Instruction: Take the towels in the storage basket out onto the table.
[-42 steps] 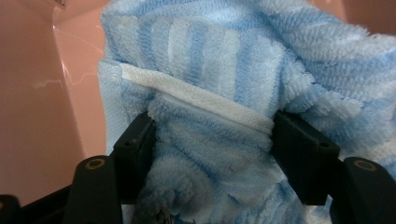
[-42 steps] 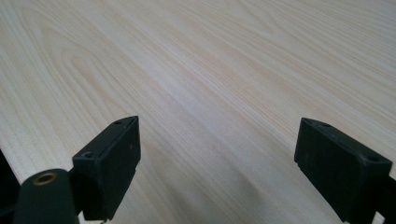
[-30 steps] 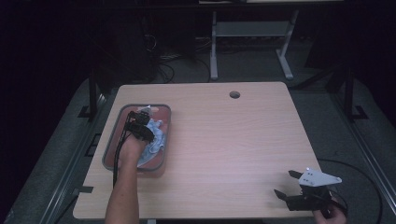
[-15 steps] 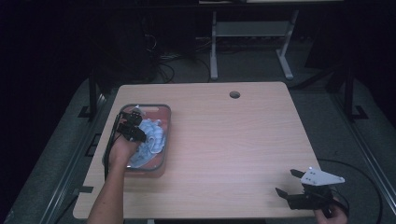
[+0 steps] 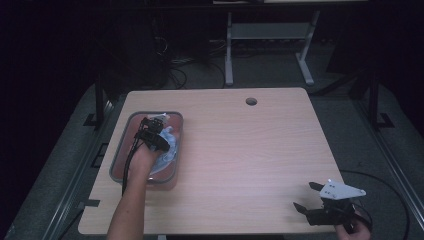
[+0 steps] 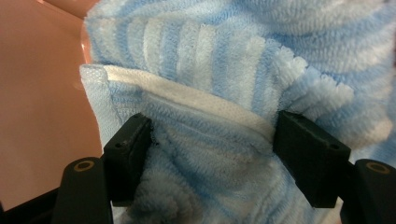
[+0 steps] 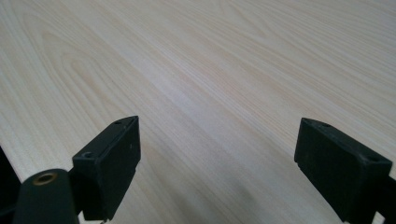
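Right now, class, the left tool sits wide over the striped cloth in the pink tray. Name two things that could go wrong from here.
1. The left tool has just been opening, and its jaws straddle a thick fold of the blue-and-white cloth. Closing here may catch only the hem, or several layers at once.
2. The cloth lies bunched in the pink tray, so pulling on it might drag or tip the tray.

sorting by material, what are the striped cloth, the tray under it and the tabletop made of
Striped cloth: looks like soft terry or microfibre, with fuzzy looped pile in blue and white ribs and a stitched hem. Tray: probably plastic, a smooth pinkish surface with a faint sheen. Tabletop: pale wood or wood-look laminate, with printed-looking grain lines and a matte finish.
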Action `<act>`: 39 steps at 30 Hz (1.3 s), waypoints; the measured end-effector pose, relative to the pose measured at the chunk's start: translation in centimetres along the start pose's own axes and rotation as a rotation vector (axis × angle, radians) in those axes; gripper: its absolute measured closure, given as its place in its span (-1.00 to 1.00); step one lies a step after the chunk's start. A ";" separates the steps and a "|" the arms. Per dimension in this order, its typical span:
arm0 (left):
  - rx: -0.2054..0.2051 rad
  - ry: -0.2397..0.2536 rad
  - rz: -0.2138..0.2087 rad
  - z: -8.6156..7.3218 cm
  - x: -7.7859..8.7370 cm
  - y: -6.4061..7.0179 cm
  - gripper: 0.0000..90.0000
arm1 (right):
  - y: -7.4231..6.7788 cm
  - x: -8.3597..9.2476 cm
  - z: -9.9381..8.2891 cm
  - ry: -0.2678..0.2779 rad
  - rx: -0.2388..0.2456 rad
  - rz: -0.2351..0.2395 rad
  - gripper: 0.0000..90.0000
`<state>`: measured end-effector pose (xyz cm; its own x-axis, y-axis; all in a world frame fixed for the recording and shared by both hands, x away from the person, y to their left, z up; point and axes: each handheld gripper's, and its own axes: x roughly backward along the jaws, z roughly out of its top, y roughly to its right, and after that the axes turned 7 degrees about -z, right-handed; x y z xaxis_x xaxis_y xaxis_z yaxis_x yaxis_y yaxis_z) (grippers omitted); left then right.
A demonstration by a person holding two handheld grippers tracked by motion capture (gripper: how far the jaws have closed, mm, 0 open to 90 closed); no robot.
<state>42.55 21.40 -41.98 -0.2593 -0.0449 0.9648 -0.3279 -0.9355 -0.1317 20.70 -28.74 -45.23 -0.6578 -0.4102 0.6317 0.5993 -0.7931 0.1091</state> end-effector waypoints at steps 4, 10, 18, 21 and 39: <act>0.005 -0.016 -0.044 0.2 -0.4 -0.6 -0.29 | -0.1 0.0 0.0 0.006 0.005 0.006 -0.69; -0.003 -0.030 -0.023 1.0 -0.8 -0.9 0.04 | -0.2 -0.1 0.1 0.006 0.008 0.014 -0.69; -0.063 0.026 0.020 0.7 0.1 -0.3 0.53 | 0.3 0.6 -0.2 0.027 -0.006 -0.009 -0.69; -0.035 0.069 -0.048 -0.2 0.9 -1.3 0.61 | 0.5 0.8 -0.3 0.035 -0.020 -0.018 -0.69; -0.006 0.280 -0.299 -4.8 6.4 -3.9 0.64 | 0.3 0.7 0.0 0.036 -0.008 -0.028 -0.69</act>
<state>37.83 26.48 -36.43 -0.3884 0.3267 0.8616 -0.4315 -0.8907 0.1432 20.39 -29.25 -44.79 -0.6905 -0.4035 0.6004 0.5766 -0.8081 0.1201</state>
